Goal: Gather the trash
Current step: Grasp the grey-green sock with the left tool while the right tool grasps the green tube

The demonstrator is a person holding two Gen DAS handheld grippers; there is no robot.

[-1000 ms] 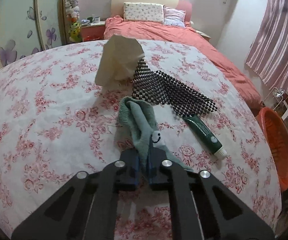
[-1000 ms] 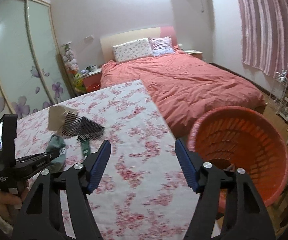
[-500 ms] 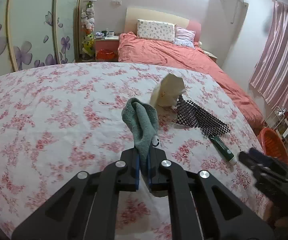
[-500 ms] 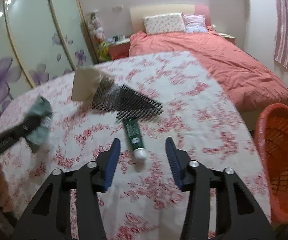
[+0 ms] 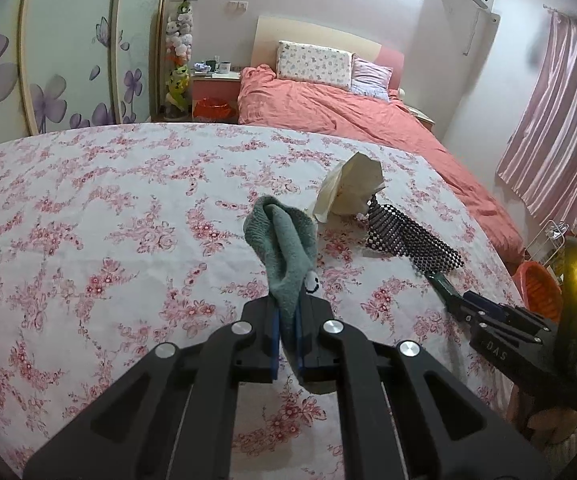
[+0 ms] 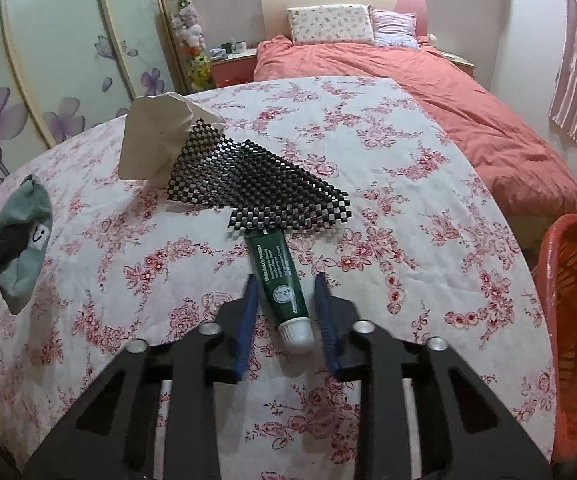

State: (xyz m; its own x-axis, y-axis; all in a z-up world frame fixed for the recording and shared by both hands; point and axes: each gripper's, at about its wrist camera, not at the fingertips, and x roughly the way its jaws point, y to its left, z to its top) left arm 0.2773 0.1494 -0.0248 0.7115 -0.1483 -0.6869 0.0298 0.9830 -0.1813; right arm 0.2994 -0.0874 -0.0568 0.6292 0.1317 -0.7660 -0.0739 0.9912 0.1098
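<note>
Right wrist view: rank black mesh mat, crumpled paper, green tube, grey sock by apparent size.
1. black mesh mat, clearly largest.
2. crumpled paper, though it lies farthest away, so it may really be bigger than it looks.
3. green tube and grey sock: look alike; tube end under mat, sock partly clamped, so unranked.

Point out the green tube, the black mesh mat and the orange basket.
green tube (image 6: 278, 280), right wrist view, on the middle of its printed body.
black mesh mat (image 6: 256, 184), right wrist view, on its woven centre.
orange basket (image 6: 556, 248), right wrist view, on its near rim.
</note>
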